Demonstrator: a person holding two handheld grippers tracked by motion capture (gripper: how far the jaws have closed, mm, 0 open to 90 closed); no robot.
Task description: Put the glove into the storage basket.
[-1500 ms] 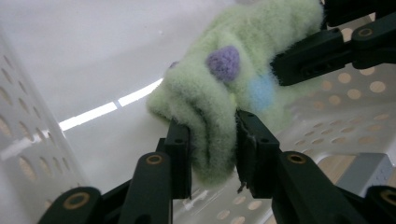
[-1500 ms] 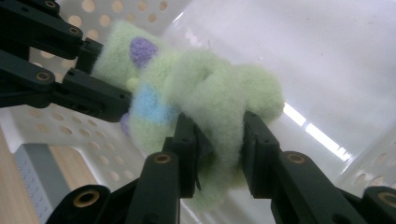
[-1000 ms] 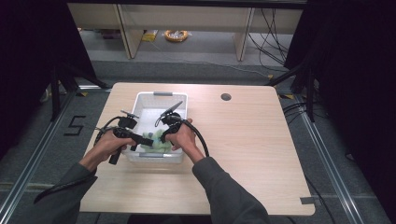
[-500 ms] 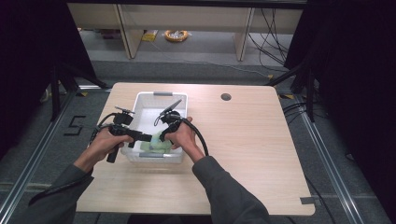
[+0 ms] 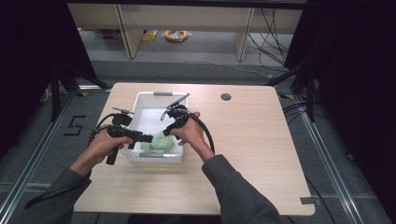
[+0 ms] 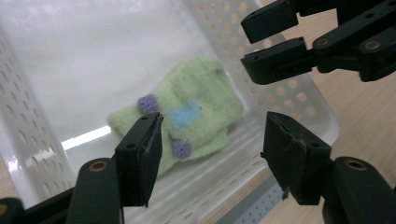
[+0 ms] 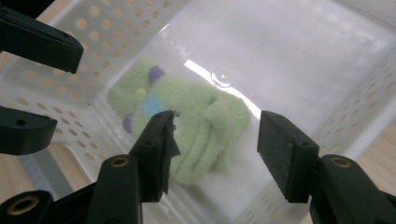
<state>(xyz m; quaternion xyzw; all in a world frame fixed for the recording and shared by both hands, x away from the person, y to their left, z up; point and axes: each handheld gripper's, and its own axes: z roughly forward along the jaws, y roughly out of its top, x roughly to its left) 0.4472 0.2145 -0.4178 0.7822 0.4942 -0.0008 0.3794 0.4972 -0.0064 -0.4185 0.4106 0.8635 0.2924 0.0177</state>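
Figure: a white perforated basket (image 5: pixel 154 156) sits left of centre in the high view, on a wooden desk (image 5: pixel 252 154). A green sock (image 5: pixel 159 142), folded, with purple dots and a blue patch, lies on the basket floor at its near end; in the left gripper view it sits at mid-frame (image 6: pixel 187 116), in the right gripper view slightly left of centre (image 7: pixel 196 126). The left gripper (image 6: pixel 212 147) hangs above the basket with jaws wide apart and nothing between them. The right gripper (image 7: pixel 215 149) is likewise wide open and empty, poised over the sock. Neither gripper touches the cloth. Judged from this, the sock already rests in the basket and both grippers are free; whether it is to be lifted out or left cannot be told.
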